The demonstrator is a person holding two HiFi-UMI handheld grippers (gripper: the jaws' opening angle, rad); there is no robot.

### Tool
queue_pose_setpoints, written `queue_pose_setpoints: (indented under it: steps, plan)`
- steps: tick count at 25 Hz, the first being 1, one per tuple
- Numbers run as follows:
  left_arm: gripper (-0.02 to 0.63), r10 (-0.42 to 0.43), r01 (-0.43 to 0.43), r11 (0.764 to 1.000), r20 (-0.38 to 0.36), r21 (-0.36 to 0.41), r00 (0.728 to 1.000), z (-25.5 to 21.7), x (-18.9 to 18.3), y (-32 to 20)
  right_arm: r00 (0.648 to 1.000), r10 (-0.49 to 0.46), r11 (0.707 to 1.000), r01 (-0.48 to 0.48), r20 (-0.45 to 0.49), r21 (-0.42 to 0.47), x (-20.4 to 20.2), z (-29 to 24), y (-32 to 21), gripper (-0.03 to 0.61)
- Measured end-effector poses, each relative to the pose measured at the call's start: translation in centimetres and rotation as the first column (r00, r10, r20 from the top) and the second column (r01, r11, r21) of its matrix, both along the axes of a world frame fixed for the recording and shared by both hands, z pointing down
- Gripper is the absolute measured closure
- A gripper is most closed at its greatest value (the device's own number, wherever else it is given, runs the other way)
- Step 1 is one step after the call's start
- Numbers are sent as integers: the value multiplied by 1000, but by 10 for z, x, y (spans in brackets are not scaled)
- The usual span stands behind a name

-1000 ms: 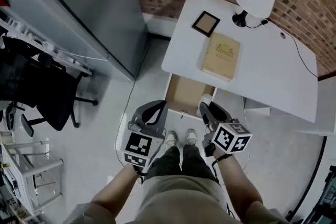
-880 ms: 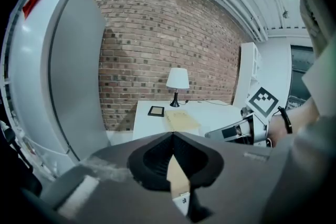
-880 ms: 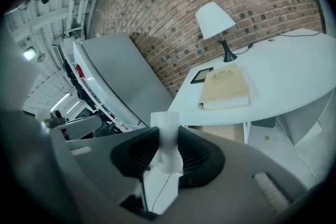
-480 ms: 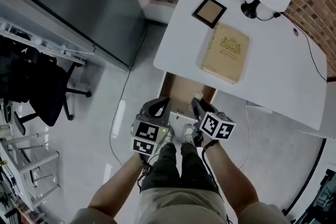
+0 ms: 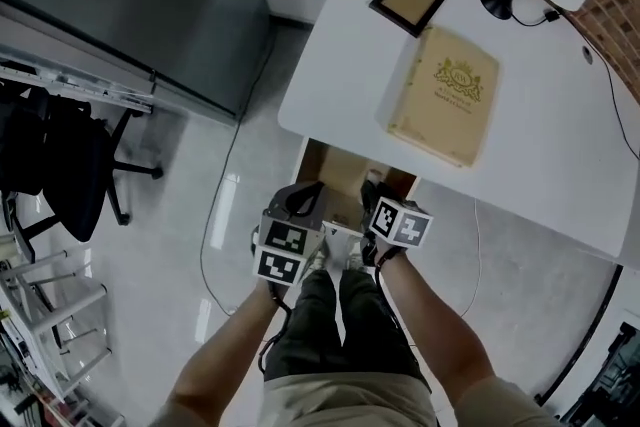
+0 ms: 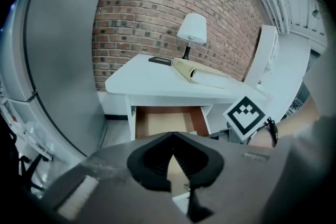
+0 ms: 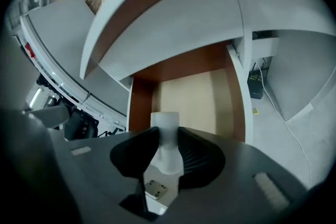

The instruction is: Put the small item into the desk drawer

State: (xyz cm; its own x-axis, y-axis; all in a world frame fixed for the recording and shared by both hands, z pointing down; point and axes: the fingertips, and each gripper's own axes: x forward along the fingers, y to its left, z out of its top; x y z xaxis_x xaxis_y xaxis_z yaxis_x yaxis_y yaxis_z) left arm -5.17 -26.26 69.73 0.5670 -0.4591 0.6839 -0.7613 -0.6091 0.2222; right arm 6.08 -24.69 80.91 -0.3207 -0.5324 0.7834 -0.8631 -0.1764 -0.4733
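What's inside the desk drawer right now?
Only bare tan bottom shows in the drawer. Its near end is covered by the right gripper, whose fingers hold the small white item.

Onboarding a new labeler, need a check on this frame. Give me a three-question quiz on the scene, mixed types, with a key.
1. Multiple choice: what stands between the jaws of the right gripper? A) a pen B) a small white item C) nothing
2. True or false: the desk drawer is pushed shut.
3. Fill in: the left gripper has its jaws ____, with nothing between them.
Key: 1 B, the jaws press on it. 2 false, it stands open under the desk. 3 together.
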Motion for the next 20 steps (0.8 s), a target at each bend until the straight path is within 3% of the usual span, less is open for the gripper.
queue_pose_setpoints:
  steps: [11, 20]
  plan:
    - [612, -32, 32, 999, 4, -31, 999, 49, 8, -17, 996, -82, 989, 77, -32, -123, 3, 97, -4, 450]
    - [611, 0, 1, 999, 26, -35, 1000, 46, 9, -10, 994, -103, 989, 100, -19, -105, 3, 91, 0, 437]
